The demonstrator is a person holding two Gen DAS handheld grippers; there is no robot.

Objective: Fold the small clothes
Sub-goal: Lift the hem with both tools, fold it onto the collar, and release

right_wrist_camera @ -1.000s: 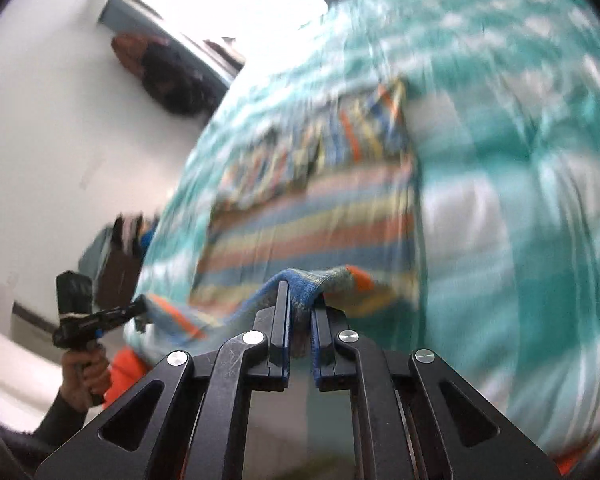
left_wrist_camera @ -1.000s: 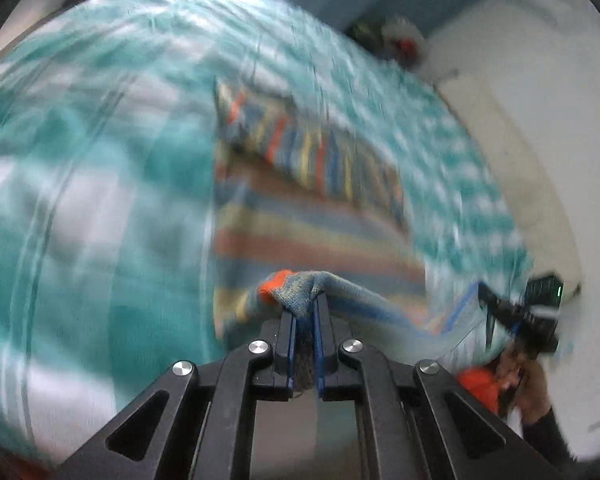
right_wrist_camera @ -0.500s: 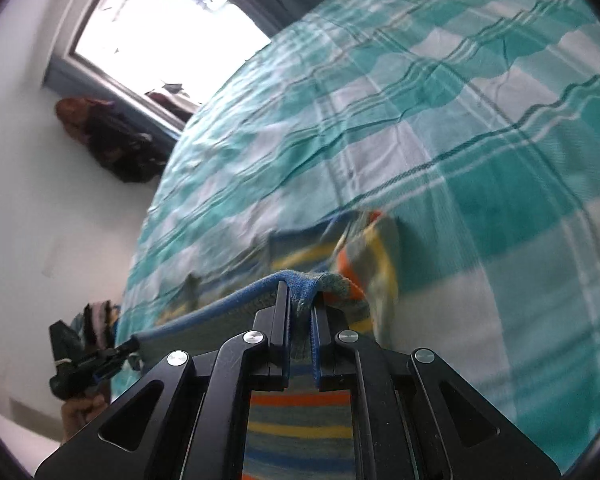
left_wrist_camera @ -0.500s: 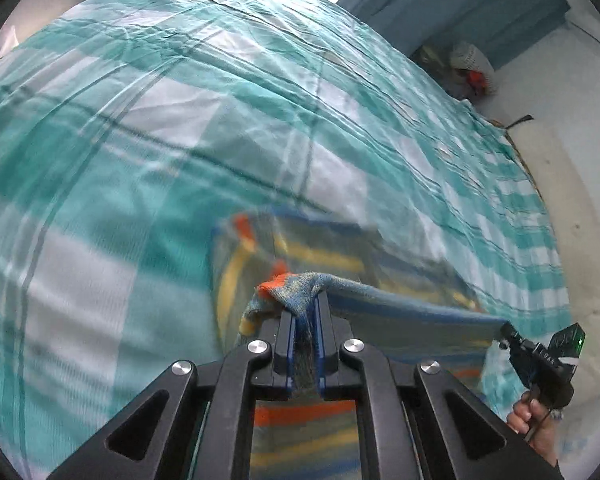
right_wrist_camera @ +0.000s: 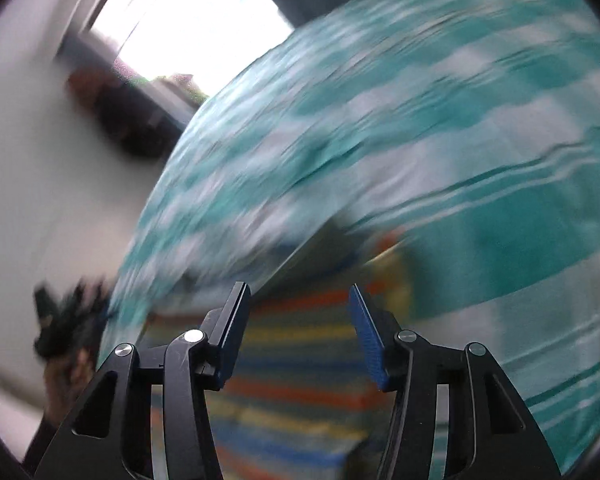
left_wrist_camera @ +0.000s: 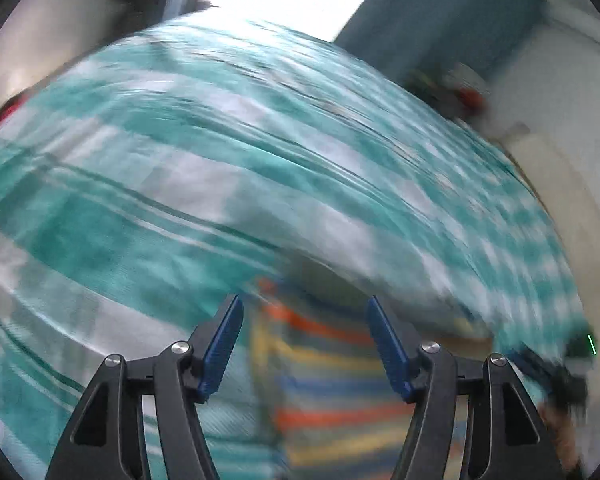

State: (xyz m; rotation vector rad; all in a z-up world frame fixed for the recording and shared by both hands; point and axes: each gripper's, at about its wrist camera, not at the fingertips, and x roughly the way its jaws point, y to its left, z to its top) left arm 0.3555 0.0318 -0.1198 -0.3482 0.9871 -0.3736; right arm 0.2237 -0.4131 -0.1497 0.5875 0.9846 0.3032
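Both claws are spread now. The left gripper (left_wrist_camera: 304,344) has just been opening, blue pads apart with nothing pinched between them, only the striped garment (left_wrist_camera: 332,400) lying on the bed below the gap. Same on the other side: the right gripper (right_wrist_camera: 298,334) has just been opening too, and the same striped cloth (right_wrist_camera: 300,380) sits flat under it, not touching either pad as far as I can tell through the blur.

So my read is that one fold has just been laid down and let go. The garment looks like a stacked, doubled-over rectangle near the front edge of the teal checked bedspread (left_wrist_camera: 148,184), with a straight top edge just past the fingertips. Whether the layers line up neatly I can't say, everything's smeared. Probably left to do: another fold to make it smaller, maybe some smoothing.

Room-wise it's pretty comfy. The bedspread runs wide and bare beyond the garment in both views. In the left view the bed edge drops away on the right toward a pale wall, and the other gripper plus a hand (left_wrist_camera: 556,420) show there. In the right view the edge falls off on the left.
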